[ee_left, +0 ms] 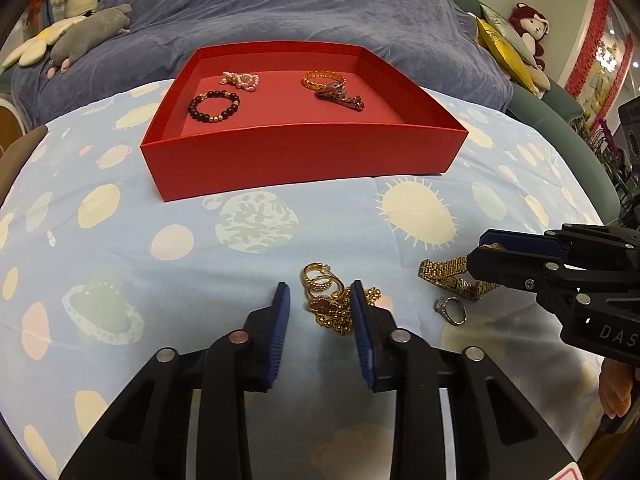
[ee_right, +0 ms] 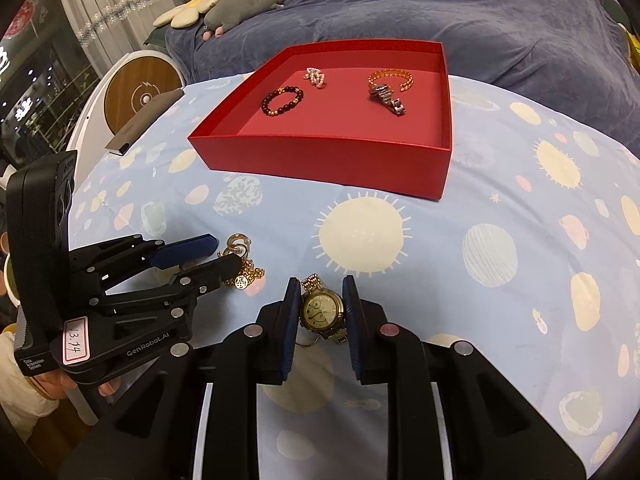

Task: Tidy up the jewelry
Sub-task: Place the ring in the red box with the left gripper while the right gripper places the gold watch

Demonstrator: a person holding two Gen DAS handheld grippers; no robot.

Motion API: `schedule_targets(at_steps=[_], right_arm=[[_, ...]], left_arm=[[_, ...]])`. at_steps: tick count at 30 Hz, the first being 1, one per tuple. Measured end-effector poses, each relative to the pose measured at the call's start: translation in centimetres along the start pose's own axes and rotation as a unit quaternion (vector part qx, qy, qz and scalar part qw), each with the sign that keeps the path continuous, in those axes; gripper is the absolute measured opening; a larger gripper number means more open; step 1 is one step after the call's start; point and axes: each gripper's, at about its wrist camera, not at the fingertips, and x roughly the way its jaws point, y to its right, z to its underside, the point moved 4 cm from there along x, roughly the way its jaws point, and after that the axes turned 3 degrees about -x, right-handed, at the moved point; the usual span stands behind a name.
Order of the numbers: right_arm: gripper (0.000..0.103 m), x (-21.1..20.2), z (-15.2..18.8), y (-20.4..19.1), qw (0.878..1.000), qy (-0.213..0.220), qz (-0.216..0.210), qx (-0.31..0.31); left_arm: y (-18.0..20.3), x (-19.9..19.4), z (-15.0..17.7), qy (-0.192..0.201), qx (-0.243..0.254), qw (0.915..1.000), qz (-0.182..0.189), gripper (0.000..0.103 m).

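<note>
Four pieces are already laid in the red tray [ee_left: 304, 156], seen at twelve o'clock from both wrists: a dark bead bracelet [ee_left: 214, 107], a pearl string [ee_left: 241, 79], a gold bangle [ee_left: 322, 79] and a metal link band [ee_left: 340, 97]. On the planet-print cloth [ee_left: 120, 240] of the counter, the left tongs [ee_left: 320, 308] are held apart around a tangled gold chain and rings [ee_left: 328, 300], not yet clamped. The right tongs [ee_right: 322, 308] are set close on either side of a gold watch [ee_right: 322, 310]; whether it is gripped cannot be told. A silver ring [ee_left: 451, 309] lies just beside the watch band. Trouble may be expected from the tangle: only part might be caught and the rest dragged or dropped short of the tray. The watch could pivot if pinched off-centre, and the ring could be knocked aside.
</note>
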Motion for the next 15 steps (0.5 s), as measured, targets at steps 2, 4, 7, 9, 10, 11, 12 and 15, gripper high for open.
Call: schedule_targets(at_steps=[2, 4, 7, 9, 10, 11, 12, 15], right_arm=[[0.021, 0.0, 0.1, 0.1, 1.0, 0.0, 0.001, 0.003], [0.021, 0.0, 0.2, 0.2, 1.0, 0.0, 0.002, 0.006], [0.021, -0.1, 0.1, 0.3, 1.0, -0.001, 0.003, 0.008], [0.021, -0.3, 0.1, 0.2, 1.0, 0.001, 0.002, 0.008], [0.021, -0.4, 0.0, 0.2, 1.0, 0.002, 0.002, 0.008], [0.021, -0.6, -0.1, 0.2, 1.0, 0.006, 0.001, 0.008], [0.021, -1.0, -0.2, 0.1, 1.0, 0.01, 0.0, 0.009], [0.021, -1.9, -0.6, 0.1, 1.0, 0.022, -0.003, 0.01]], left_arm=[[0.3, 0.1, 0.1, 0.001, 0.006, 1.0, 0.0, 0.016], [0.6, 0.1, 0.2, 0.003, 0.013, 0.9999, -0.002, 0.016], [0.8, 0.0, 0.2, 0.004, 0.017, 0.9999, -0.001, 0.014], [0.7, -0.2, 0.2, 0.004, 0.014, 0.9999, 0.001, 0.012], [0.7, -0.4, 0.2, 0.004, 0.012, 0.9999, 0.005, 0.012], [0.6, -0.6, 0.2, 0.005, 0.01, 0.9999, 0.007, 0.012], [0.6, -0.9, 0.2, 0.006, 0.008, 0.9999, 0.012, 0.012], [0.7, -2.2, 0.1, 0.015, 0.007, 0.9996, 0.021, 0.012]])
